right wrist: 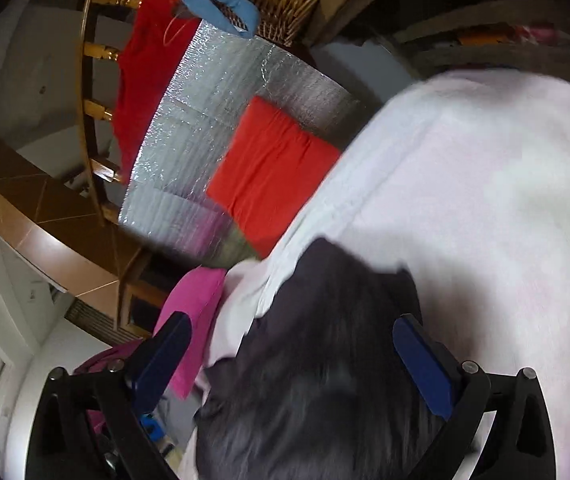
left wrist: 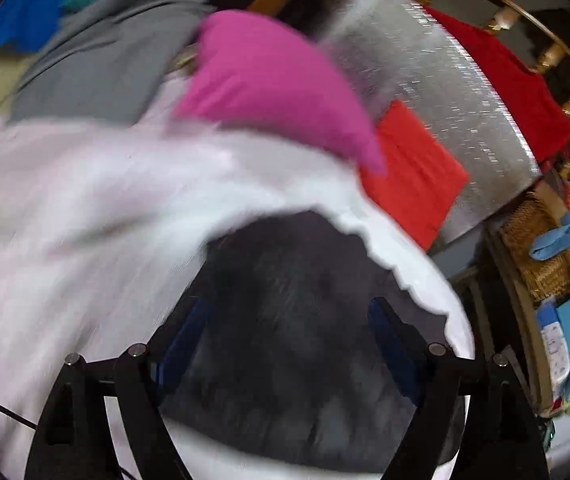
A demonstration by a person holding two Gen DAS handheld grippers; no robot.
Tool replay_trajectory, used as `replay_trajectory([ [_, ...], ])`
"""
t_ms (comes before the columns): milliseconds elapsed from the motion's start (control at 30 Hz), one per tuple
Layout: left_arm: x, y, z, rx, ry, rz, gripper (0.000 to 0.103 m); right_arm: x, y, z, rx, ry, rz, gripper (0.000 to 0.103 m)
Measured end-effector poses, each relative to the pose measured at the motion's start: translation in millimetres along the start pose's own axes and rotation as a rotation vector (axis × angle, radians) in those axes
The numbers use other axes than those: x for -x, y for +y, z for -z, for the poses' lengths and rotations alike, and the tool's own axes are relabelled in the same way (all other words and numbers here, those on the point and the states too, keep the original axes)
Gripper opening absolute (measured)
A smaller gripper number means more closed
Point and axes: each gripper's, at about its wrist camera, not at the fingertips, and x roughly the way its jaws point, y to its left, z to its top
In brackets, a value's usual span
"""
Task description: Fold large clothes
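Plainly, both jaws gape wide — dark garment (left wrist: pixel 297 320) (right wrist: pixel 305 380) between, ungripped.

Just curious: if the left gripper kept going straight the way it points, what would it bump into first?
Most likely the dark garment lying right between the open left gripper fingers, on the white cloth; blur makes depth uncertain.

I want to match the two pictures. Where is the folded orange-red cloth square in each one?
Left wrist view: the folded orange-red cloth square lies right of centre, on the silver foil mat.
Right wrist view: it sits just left of centre, on the same mat.
Shared landmark: the bright pink cloth.
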Motion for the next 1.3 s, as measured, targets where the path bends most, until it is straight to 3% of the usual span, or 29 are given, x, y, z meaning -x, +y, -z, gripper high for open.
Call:
replay_trajectory([
  [133,13,34,51,0.121,0.061,-0.045,0.084,17,-9,47,-0.084,0.073,0.014,0.102],
  [233,8,54,66,0.217,0.099,-0.071,0.084,25,-16,73,-0.120,0.101,0.027,0.102],
  [333,-1,62,62,0.255,0.105,-0.065,0.084,23,-26,90,-0.151,0.125,0.047,0.102],
  [467,-12,76,46,0.302,0.046,-0.100,0.084,1,-36,95,-0.161,0.145,0.100,0.102],
  [567,-32,86,34,0.328,0.069,-0.056,0.084,-17,-48,89,-0.198,0.138,0.120,0.102],
  [767,-50,74,26,0.273,0.061,-0.014,0.082,-46,-61,76,-0.222,0.062,0.177,0.102],
  [800,-48,73,28,0.267,0.057,-0.018,0.078,-50,-61,75,-0.218,0.046,0.191,0.101],
  [833,-46,72,28,0.261,0.035,-0.030,0.072,-52,-59,75,-0.202,0.020,0.215,0.095],
  [900,-44,71,26,0.248,0.016,-0.028,0.043,-59,-56,77,-0.182,0.005,0.257,0.062],
  [1000,-42,68,20,0.231,-0.009,-0.017,0.022,-59,-60,74,-0.205,0.011,0.240,0.048],
  [1167,-20,48,21,0.147,-0.067,-0.054,0.016,-39,-30,71,-0.063,-0.002,0.237,0.036],
  [1300,12,51,32,0.142,-0.055,-0.030,0.016,-11,-21,80,-0.026,0.011,0.249,0.035],
])
